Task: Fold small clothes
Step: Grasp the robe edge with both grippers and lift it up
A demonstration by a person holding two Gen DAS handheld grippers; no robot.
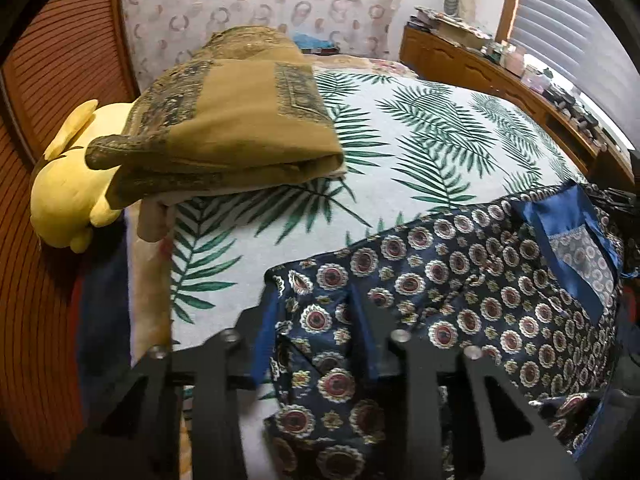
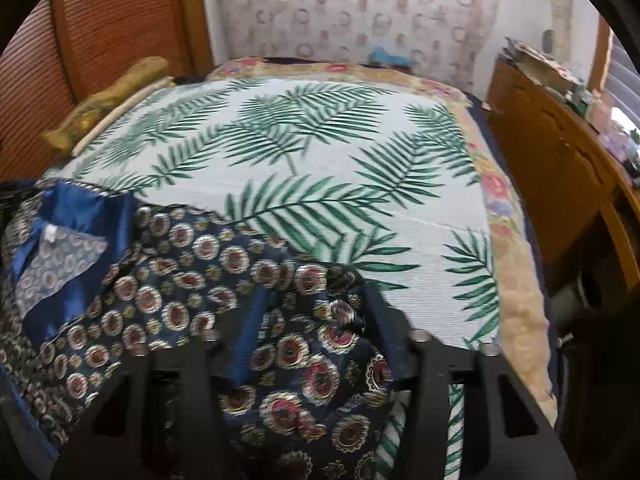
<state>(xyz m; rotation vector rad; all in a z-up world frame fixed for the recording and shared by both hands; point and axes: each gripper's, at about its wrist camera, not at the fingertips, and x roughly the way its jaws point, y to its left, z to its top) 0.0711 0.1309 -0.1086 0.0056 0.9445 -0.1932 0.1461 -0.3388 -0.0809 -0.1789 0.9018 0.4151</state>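
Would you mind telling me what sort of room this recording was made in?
Most likely a bedroom: a bed with a palm-leaf bedspread, a yellow plush toy at its edge, and a cluttered wooden dresser below a window with blinds.

My navy medallion-print garment [image 1: 460,300] lies rumpled on the bed's near edge, blue satin collar [image 1: 560,216] facing up.

Two low wrist views across the shared leaf-print bed cover [image 1: 420,128], close above it.
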